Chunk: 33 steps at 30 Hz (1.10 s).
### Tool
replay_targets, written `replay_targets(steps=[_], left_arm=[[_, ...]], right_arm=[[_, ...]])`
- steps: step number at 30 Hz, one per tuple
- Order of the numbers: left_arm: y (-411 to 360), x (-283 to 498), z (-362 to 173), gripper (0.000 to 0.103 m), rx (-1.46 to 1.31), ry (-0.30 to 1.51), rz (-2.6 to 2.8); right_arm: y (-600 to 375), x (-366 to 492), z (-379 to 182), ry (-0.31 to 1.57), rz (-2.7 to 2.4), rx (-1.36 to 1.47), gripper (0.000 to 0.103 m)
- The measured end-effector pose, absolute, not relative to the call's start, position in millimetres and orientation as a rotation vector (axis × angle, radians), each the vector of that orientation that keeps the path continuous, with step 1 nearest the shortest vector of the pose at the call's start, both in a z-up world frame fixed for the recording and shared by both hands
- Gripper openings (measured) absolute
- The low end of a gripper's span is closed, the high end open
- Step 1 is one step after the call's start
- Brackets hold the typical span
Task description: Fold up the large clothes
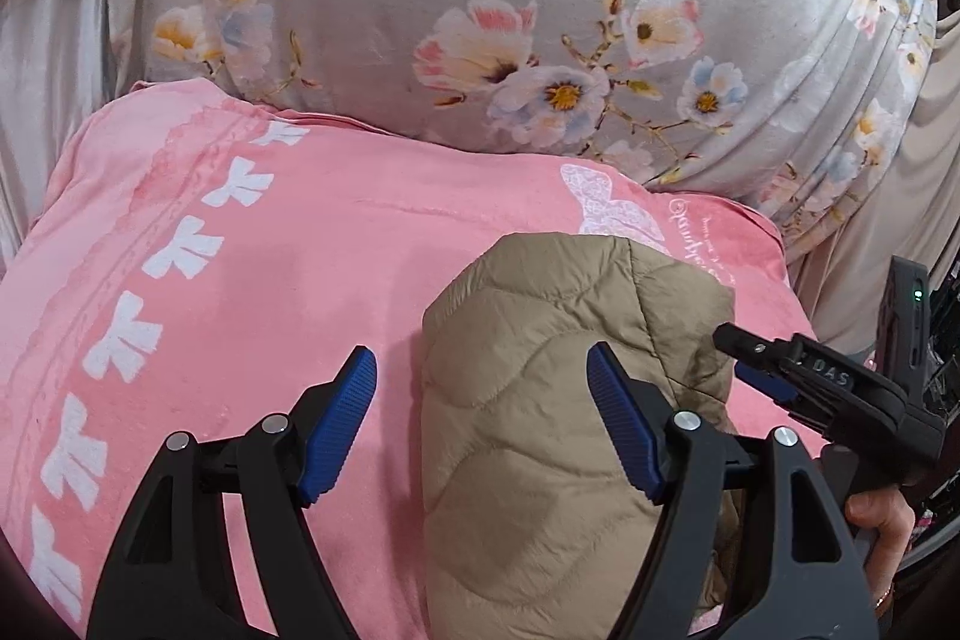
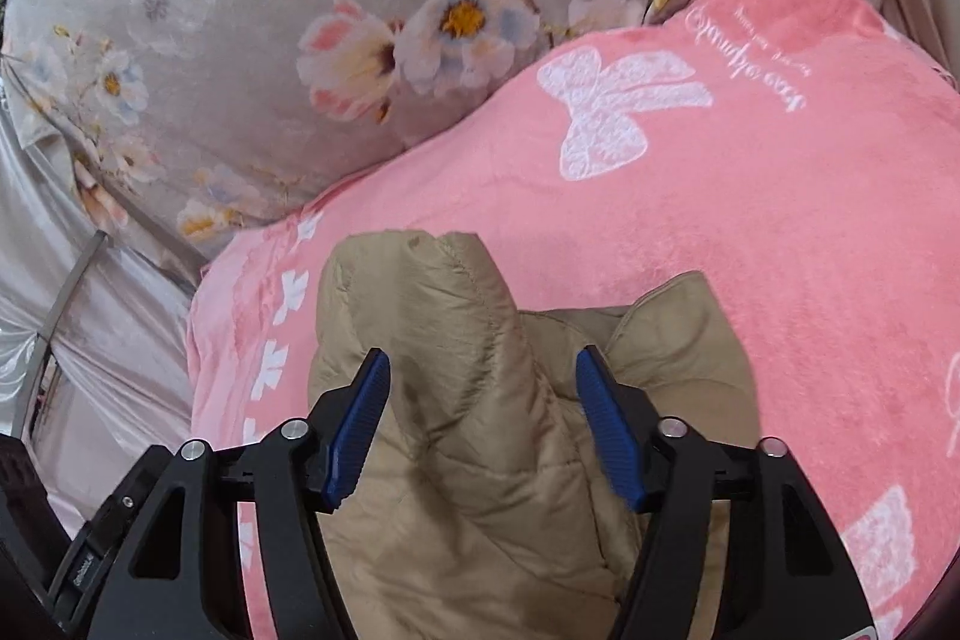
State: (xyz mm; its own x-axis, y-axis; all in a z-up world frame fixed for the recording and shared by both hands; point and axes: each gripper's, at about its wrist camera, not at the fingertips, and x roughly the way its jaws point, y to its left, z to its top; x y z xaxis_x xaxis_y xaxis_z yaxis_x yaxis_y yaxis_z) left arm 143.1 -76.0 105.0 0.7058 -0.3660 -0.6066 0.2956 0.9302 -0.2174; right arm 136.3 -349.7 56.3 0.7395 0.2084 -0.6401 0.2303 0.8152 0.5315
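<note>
A tan quilted jacket (image 1: 540,400) lies bunched on a pink blanket (image 1: 270,280) with white bows. My left gripper (image 1: 480,400) is open above the jacket's left edge, its right finger over the fabric, not gripping. The right gripper (image 1: 798,376) shows at the jacket's right side. In the right wrist view the right gripper (image 2: 483,400) is open, its blue fingers (image 2: 360,418) straddling a raised fold of the jacket (image 2: 456,340) without closing on it. The blanket (image 2: 750,220) spreads to the right.
A grey floral duvet (image 1: 480,10) is piled behind the blanket and also shows in the right wrist view (image 2: 240,40). Pale satin sheet (image 2: 90,310) lies at the left. A hand (image 1: 876,520) holds the right gripper.
</note>
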Motion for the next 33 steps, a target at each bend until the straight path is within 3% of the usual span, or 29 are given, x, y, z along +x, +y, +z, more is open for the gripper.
replay_targets(steps=[1, 4, 9, 21, 33], left_arm=[[-77, 145, 105, 0.069, -0.101, 0.702, -0.365], [-92, 148, 98, 0.068, -0.082, 0.721, -0.383], [-129, 151, 80, 0.067, -0.018, 0.756, -0.430], [-212, 158, 9, 0.068, 0.109, 0.820, -0.416], [-242, 162, -26, 0.083, 0.205, 0.779, -0.381]], right_arm=[[-349, 133, 51, 0.762, 0.003, 0.625, 0.014], [-356, 116, 49, 0.719, 0.009, 0.608, 0.008], [-373, 76, 37, 0.682, -0.133, 0.499, 0.008], [-378, 78, -33, 0.743, -0.300, 0.312, 0.009], [-395, 84, -71, 0.740, -0.260, 0.435, 0.011]])
